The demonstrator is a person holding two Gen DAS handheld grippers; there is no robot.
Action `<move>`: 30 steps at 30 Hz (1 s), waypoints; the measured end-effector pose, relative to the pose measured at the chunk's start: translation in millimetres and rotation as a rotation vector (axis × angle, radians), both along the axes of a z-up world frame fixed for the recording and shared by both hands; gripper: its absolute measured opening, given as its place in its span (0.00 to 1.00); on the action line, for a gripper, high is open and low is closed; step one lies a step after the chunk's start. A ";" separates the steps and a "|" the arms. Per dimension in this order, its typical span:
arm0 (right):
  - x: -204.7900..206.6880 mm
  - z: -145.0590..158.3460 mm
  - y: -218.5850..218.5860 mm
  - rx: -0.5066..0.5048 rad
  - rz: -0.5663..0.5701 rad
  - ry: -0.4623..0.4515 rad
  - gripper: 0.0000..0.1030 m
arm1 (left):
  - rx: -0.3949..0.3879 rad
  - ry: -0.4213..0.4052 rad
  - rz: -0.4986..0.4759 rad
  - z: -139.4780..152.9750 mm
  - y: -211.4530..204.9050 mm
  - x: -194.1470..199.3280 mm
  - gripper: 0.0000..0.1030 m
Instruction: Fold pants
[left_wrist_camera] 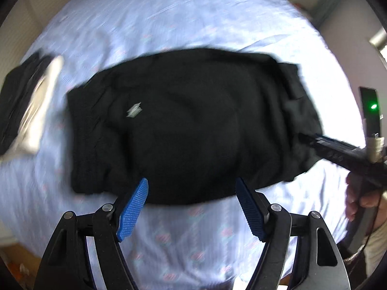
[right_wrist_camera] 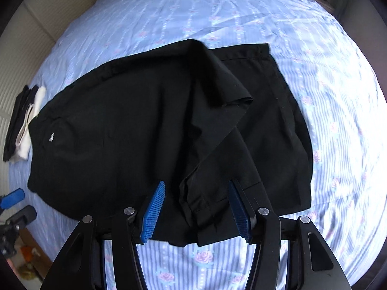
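Black pants (left_wrist_camera: 188, 125) lie folded over on the blue floral bed sheet (left_wrist_camera: 169, 19), waistband at the left with a small white logo (left_wrist_camera: 134, 110). In the right wrist view the pants (right_wrist_camera: 145, 133) show the leg ends doubled back, one hem (right_wrist_camera: 217, 84) lying loosely on top. My left gripper (left_wrist_camera: 192, 205) is open and empty, just above the pants' near edge. My right gripper (right_wrist_camera: 196, 207) is open and empty, its blue pads on either side of a cuffed hem at the pants' near edge. The right gripper also shows at the right of the left wrist view (left_wrist_camera: 338, 149).
A small stack of folded black and white clothes (left_wrist_camera: 26, 101) lies at the left of the bed, also in the right wrist view (right_wrist_camera: 23, 120). The sheet (right_wrist_camera: 326, 120) stretches to the right and far side. A beige wall (right_wrist_camera: 29, 31) borders the bed's left.
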State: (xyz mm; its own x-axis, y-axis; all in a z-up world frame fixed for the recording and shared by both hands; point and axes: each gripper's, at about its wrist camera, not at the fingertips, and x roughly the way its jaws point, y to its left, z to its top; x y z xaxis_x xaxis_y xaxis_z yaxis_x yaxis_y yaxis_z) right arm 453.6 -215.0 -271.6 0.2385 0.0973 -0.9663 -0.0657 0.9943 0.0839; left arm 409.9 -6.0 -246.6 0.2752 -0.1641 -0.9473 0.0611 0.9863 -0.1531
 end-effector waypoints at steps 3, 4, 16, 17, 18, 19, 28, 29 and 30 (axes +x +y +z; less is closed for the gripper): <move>-13.9 13.4 -18.5 0.057 -0.089 -0.049 0.53 | -0.038 -0.090 -0.151 14.9 -32.1 27.9 0.71; -22.0 17.6 -27.6 0.066 -0.115 -0.063 0.53 | -0.046 -0.112 -0.189 19.4 -42.3 36.7 0.71; -67.0 -1.2 -118.4 0.268 -0.470 -0.032 0.46 | -0.195 0.050 -0.370 -35.1 -175.5 165.2 0.53; -70.5 -3.9 -119.0 0.284 -0.481 -0.030 0.45 | -0.188 0.070 -0.374 -43.5 -185.0 169.8 0.53; -71.9 -6.2 -118.0 0.299 -0.492 -0.027 0.44 | -0.165 0.092 -0.374 -52.8 -192.9 174.3 0.51; -73.8 -9.0 -116.4 0.323 -0.503 -0.023 0.43 | -0.150 0.108 -0.373 -60.0 -195.4 177.0 0.50; -70.0 -38.3 -90.7 0.490 -0.523 0.041 0.24 | -0.155 0.165 -0.373 -79.9 -207.9 188.7 0.08; -67.6 -41.6 -90.2 0.495 -0.522 0.045 0.20 | -0.159 0.145 -0.382 -72.4 -209.6 191.9 0.07; -65.4 -44.3 -89.9 0.493 -0.516 0.050 0.12 | -0.162 0.130 -0.390 -66.0 -212.1 194.8 0.07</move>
